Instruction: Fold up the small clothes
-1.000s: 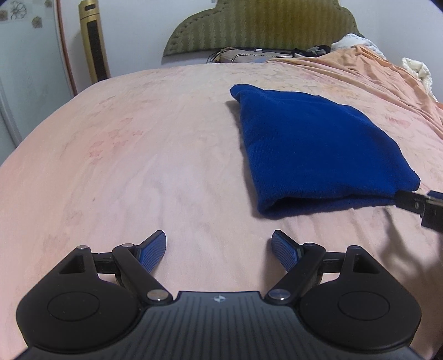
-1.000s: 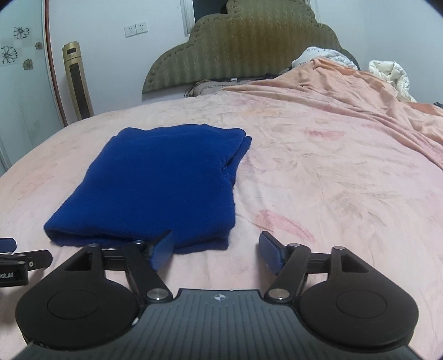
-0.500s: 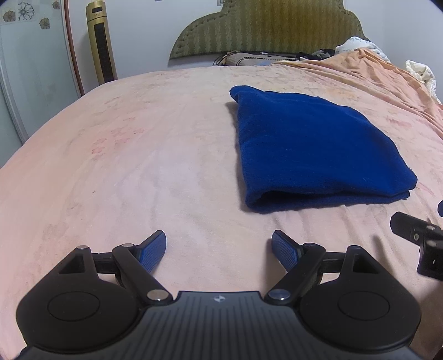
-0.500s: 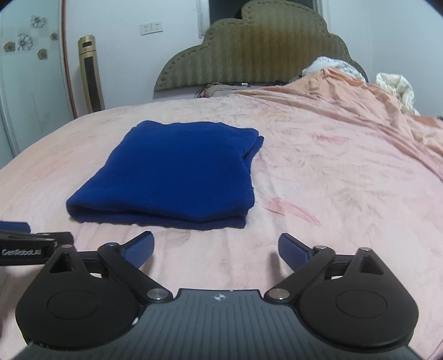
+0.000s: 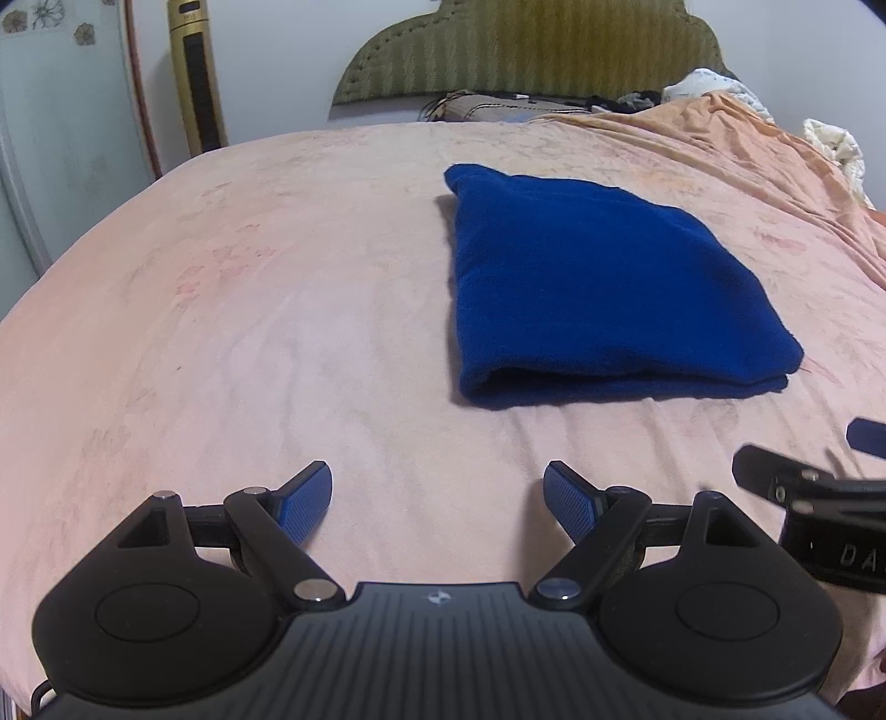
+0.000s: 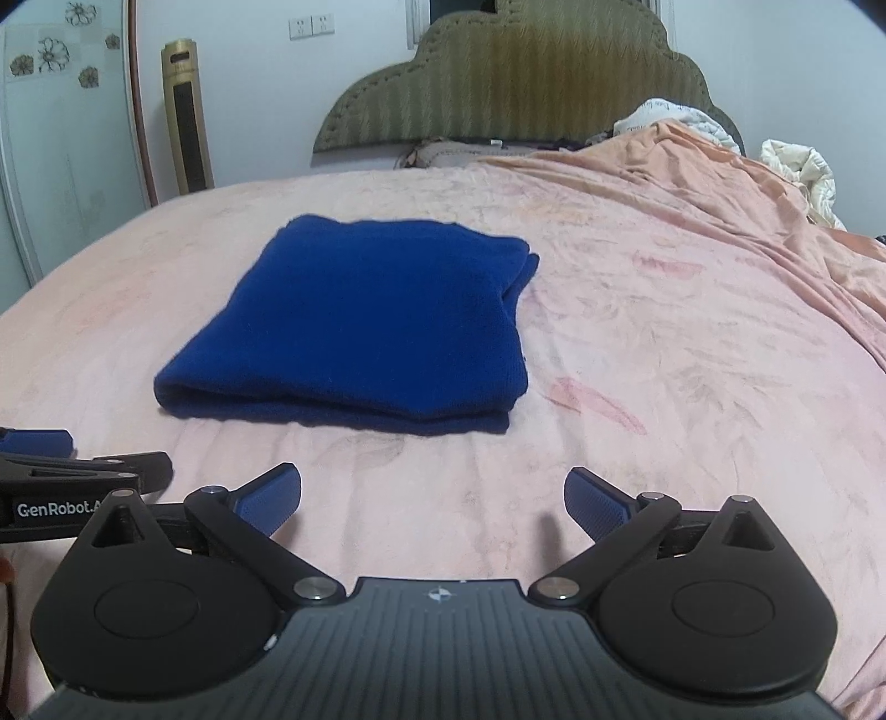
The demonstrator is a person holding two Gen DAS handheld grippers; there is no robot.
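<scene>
From my left wrist view I see a bed covered in a pale pink sheet, a green padded headboard against the white wall, and a gold tower fan at far left. The folded blue garment lies flat on the bed, ahead and right of my left tongs, its long axis running away toward the headboard, the rounded fold edge nearest me. The left tongs tilt down over bare sheet, spread apart and gripping nothing. The right tongs poke in at the right edge.

From my right wrist view the garment sits ahead and slightly left, clear of the tongs. My right tongs angle downward, jaws opening wide with only sheet between them. An orange quilt bunches at right.
</scene>
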